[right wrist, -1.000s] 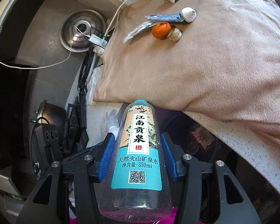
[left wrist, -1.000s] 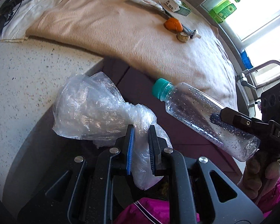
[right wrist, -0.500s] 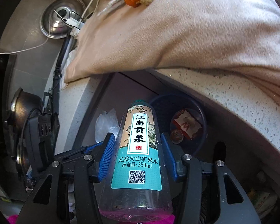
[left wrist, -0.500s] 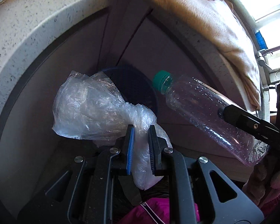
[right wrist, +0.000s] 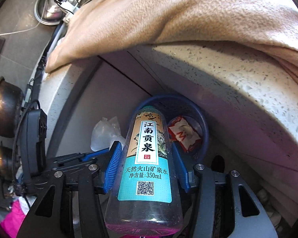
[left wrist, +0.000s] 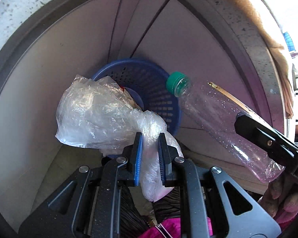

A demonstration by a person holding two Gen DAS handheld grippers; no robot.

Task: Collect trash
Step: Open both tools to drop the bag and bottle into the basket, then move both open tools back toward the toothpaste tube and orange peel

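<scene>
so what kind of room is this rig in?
Probably a home kitchen: a speckled stone countertop over cabinet doors, a steel pot lid and dark pots beside it, and a blue waste basket on the floor below.

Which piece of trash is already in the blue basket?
The red-and-white wrapper lies inside the blue basket; the plastic bag and water bottle are held above it.

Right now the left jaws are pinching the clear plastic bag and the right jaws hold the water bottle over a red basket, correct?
Not quite: the basket is blue, as the left wrist view shows. The plastic bag and water bottle are held as you say.
</scene>
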